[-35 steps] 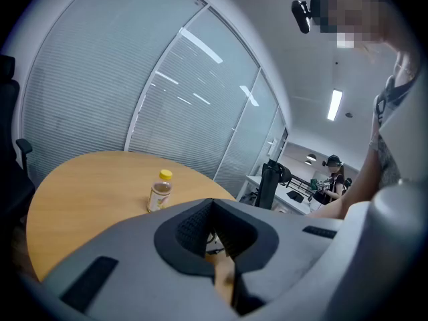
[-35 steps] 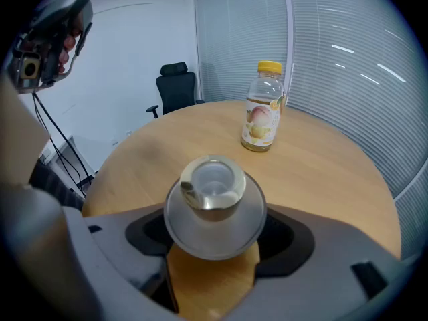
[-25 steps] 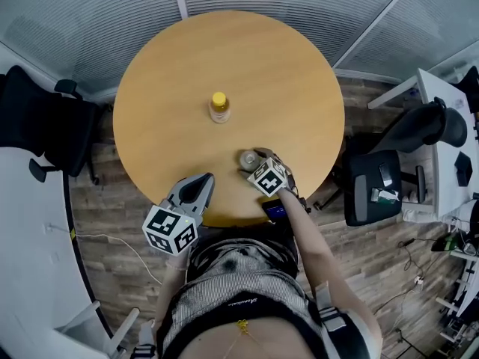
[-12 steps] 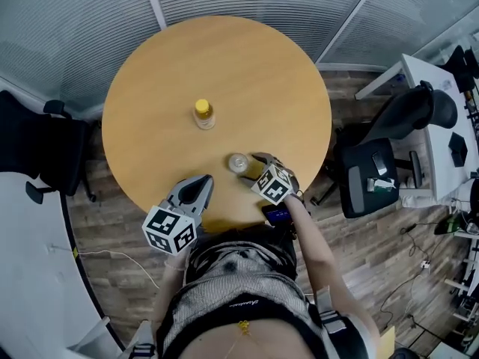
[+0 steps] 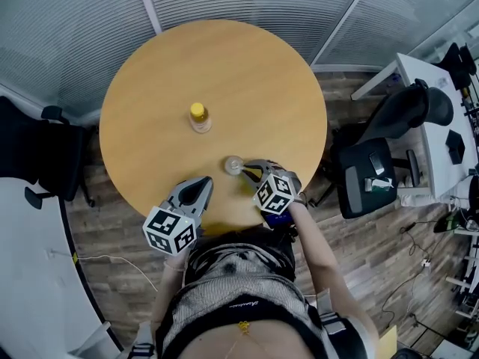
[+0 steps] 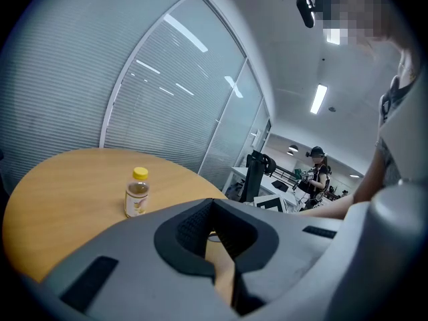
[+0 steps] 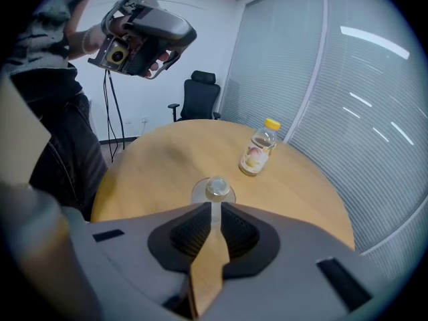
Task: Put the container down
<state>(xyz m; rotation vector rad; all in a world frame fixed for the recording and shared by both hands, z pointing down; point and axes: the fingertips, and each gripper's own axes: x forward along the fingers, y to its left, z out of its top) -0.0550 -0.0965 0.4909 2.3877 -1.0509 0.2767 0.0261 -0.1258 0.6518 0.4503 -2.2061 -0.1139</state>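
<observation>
Head view: a round light-wood table (image 5: 150, 88) carries a small clear bottle with a yellow cap (image 5: 197, 117) near its middle and a small clear round container (image 5: 233, 164) closer to the person. The container stands on the table, free of both grippers. The right gripper (image 5: 251, 169) points at it from just beside, its tips close to the container's rim. The left gripper (image 5: 200, 185) hangs over the near edge of the table, apart from both things. A black office chair (image 5: 367, 178) stands on the wooden floor to the right of the table.

Left gripper view: the jaws are together with only a thin slit between them and nothing held. The bottle (image 6: 137, 192) stands upright on the table ahead and to the left.

Right gripper view: the jaws have just been closing and now stand nearly together, with nothing between them; only bare table shows through the slit. The container (image 7: 217, 189) sits upright on the table just past the tips, and the bottle (image 7: 257, 149) stands farther off to the right. The left gripper shows at upper left, held in a hand.
</observation>
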